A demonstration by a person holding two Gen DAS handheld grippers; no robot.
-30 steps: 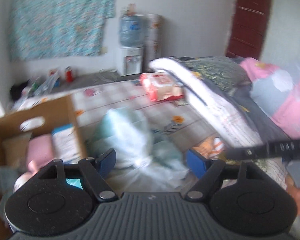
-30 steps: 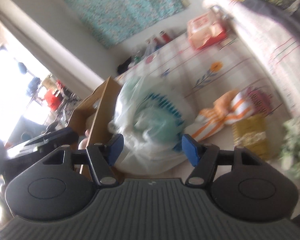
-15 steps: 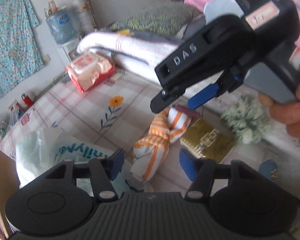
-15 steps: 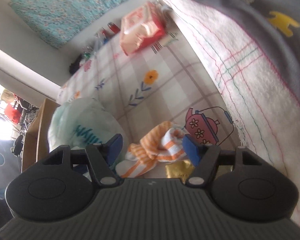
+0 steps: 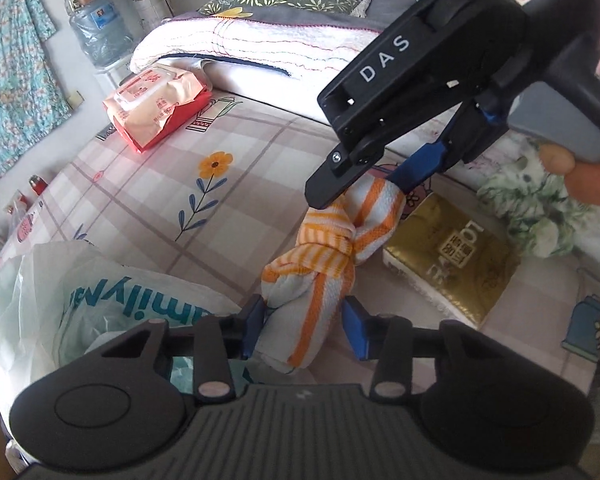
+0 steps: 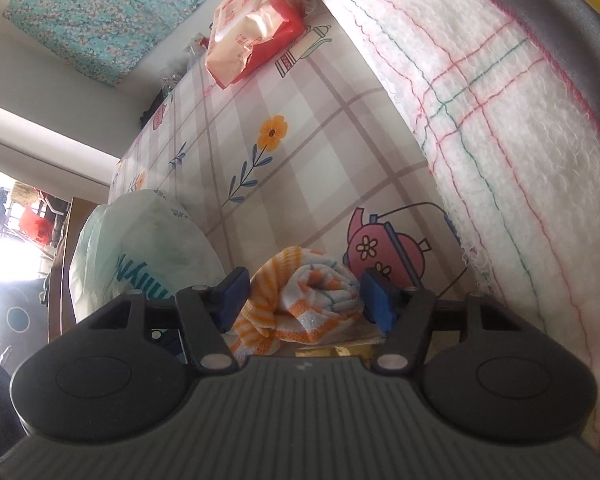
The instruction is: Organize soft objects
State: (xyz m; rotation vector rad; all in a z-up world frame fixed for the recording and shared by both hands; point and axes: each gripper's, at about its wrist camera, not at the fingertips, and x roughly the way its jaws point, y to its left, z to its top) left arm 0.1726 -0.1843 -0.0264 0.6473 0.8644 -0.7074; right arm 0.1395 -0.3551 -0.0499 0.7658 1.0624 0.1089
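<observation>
Checked bedsheet (image 5: pixel 260 136) (floral print), folded blanket (image 6: pixel 500 112), both tongs (image 5: pixel 304 326) (image 6: pixel 306 294) closing around knotted towel (image 5: pixel 320 264), not yet pinching.

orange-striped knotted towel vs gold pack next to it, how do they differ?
The knotted orange-and-white striped towel is soft, rumpled cloth tied in a bundle; the flat gold foil-wrapped pack is a crisp rectangle with printed characters. The towel has both tools around its ends, the left tool closing on the near end; the pack has none on it. Both lie on the checked floral sheet, side by side.
</observation>
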